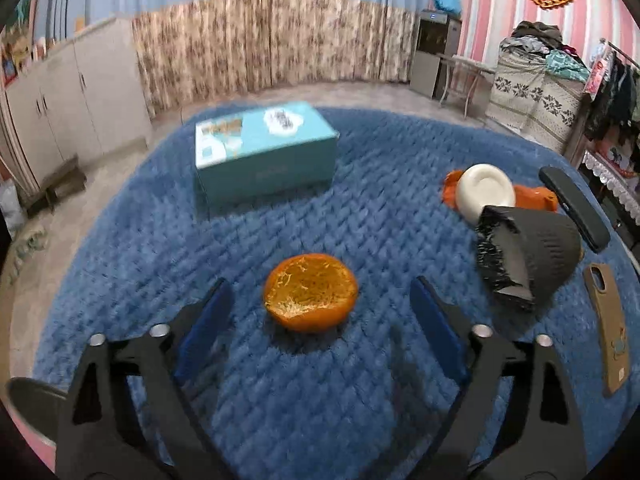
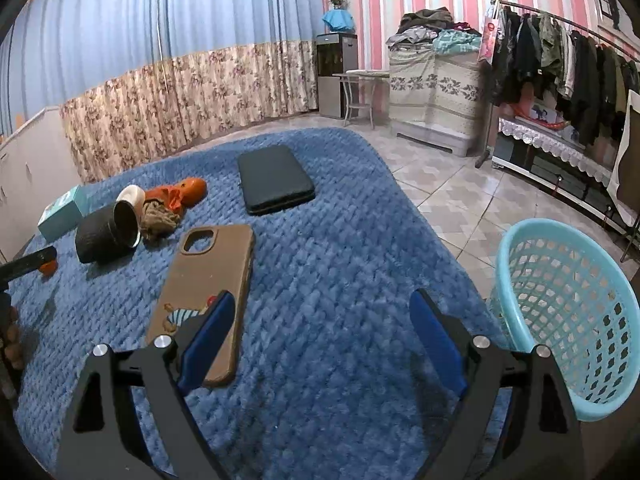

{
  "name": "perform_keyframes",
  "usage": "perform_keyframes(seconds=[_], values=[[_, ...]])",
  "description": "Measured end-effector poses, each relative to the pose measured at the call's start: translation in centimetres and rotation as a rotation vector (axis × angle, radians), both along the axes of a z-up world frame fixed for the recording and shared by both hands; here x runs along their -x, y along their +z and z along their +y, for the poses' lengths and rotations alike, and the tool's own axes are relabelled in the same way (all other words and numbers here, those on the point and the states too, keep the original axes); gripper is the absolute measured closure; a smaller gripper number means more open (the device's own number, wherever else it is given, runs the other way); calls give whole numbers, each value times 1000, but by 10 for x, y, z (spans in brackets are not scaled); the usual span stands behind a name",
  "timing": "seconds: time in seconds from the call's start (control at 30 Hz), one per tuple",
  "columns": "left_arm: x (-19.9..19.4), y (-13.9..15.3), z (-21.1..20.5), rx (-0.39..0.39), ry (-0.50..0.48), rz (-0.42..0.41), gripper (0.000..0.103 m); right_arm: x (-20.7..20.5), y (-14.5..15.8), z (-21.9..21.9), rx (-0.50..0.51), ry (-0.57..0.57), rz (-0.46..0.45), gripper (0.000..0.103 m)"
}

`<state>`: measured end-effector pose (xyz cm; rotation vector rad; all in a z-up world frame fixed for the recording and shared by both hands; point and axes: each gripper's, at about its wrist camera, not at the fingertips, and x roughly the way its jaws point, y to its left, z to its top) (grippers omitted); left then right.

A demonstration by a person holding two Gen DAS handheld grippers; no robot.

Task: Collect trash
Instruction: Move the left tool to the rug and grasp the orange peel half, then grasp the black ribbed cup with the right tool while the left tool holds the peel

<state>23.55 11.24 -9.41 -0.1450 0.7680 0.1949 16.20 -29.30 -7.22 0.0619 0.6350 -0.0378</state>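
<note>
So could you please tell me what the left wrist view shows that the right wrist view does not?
Only the left wrist view shows the hollow orange peel whole, lying ahead of the open left gripper. Only the right wrist view shows the light blue basket past the blanket's edge and the open right gripper. Both show the blue blanket, brown phone case, black case, dark cup and teal box.

Soft, dim room light; the teal box (image 1: 266,152) looks blurry, and edges around it bend round and dark.
</note>
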Motion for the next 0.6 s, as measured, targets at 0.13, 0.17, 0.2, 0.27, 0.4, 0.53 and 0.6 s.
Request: perform_keyframes(seconds=[0.13, 0.17, 0.2, 0.27, 0.4, 0.53, 0.6], values=[[-12, -7, 6, 23, -11, 44, 42, -1, 1, 9, 15, 16, 9, 16], [-15, -8, 7, 21, -11, 48, 48, -1, 1, 13, 22, 24, 7, 16], [-17, -9, 8, 18, -10, 51, 52, -2, 2, 17, 28, 31, 6, 16], [-19, -10, 10, 22, -11, 51, 59, -5, 4, 29, 37, 56, 10, 16], [-13, -8, 12, 29, -16, 19, 63, -16, 0, 59, 37, 109, 29, 16], [-2, -2, 7, 1, -18, -32, 64, -27, -5, 97, 42, 166, 40, 16], [5, 4, 6, -20, -21, -64, 64, -34, -5, 119, 27, 200, 43, 16]])
